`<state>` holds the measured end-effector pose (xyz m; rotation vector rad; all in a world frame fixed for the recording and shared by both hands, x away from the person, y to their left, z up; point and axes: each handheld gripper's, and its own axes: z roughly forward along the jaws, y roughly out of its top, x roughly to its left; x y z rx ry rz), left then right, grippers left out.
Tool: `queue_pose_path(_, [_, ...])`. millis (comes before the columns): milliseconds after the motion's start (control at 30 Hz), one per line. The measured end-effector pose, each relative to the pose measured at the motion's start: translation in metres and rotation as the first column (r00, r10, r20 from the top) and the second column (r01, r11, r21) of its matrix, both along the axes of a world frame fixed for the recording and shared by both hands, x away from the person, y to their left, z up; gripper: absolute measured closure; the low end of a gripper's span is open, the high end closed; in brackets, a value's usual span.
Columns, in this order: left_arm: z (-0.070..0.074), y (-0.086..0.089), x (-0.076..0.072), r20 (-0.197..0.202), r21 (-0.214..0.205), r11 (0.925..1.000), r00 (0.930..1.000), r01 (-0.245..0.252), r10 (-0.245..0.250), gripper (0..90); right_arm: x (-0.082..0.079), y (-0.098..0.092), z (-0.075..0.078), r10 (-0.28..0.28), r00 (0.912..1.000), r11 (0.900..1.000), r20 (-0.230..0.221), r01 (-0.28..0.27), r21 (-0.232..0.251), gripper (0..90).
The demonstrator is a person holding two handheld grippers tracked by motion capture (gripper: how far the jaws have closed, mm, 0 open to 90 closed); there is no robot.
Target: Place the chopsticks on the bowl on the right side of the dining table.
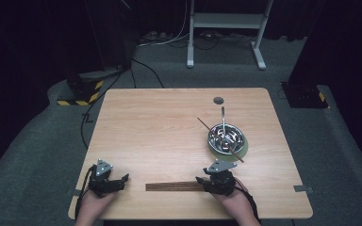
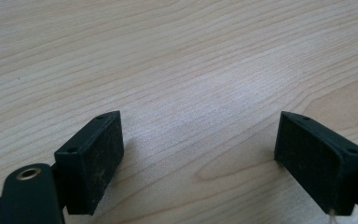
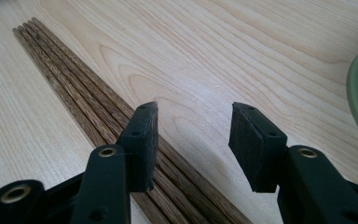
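Chopsticks (image 3: 81,95): bundle flat on the desk (image 1: 160,127), near edge. Your right gripper (image 3: 193,144) hovers half-spread at their right end, nothing clamped; left gripper (image 2: 200,154) wide apart, idle. Pickup not yet done.

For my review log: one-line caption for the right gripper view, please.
Right gripper, jaws open, poised low over a bundle of dark wooden chopsticks lying on the table.
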<state>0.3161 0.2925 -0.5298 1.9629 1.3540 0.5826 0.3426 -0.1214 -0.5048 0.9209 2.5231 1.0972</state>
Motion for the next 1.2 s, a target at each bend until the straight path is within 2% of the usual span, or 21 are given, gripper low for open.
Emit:
queue_pose_path(167, [0.0, -0.0001, -0.0001, 0.0, 0.001, 1.0, 1.0, -0.002, 0.002, 15.8, 0.0024, 0.0017, -0.0062, -0.012, 0.9998, 0.9998, -0.014, 0.012, -0.016, 52.3])
queue_pose_path(300, [0.0, 0.0, -0.0001, 0.0, -0.001, 1.0, 1.0, -0.001, 0.001, 15.8, 0.0029, 0.0024, -0.0085, -0.006, 1.0, 0.9994, -0.006, 0.006, -0.035, 52.4])
queue_pose_path(500, [0.0, 0.0, -0.0001, 0.0, 0.0, 1.0, 1.0, -0.001, 0.001, 15.8, 0.0037, -0.0002, -0.0084, -0.007, 0.9996, 0.9997, -0.027, 0.006, -0.022, 52.4])
queue_pose_path(667, [0.0, 0.0, -0.0001, 0.0, 0.0, 1.0, 1.0, -0.001, 0.001, 15.8, 0.0048, 0.001, -0.0095, -0.012, 0.9999, 0.9998, -0.012, 0.012, -0.016, 53.7])
queue_pose_path(1133, [-0.0001, -0.0001, -0.0002, 0.001, -0.003, 1.0, 1.0, -0.004, 0.004, 16.0, 0.0028, 0.0012, -0.0084, 0.002, 0.9994, 0.9999, -0.036, -0.002, -0.012, 56.2])
queue_pose_path(1200, [0.0, -0.0001, -0.0002, 0.001, -0.002, 1.0, 1.0, -0.004, 0.004, 16.0, 0.0015, 0.0023, -0.0091, 0.003, 0.9998, 0.9999, -0.021, -0.003, -0.016, 56.5])
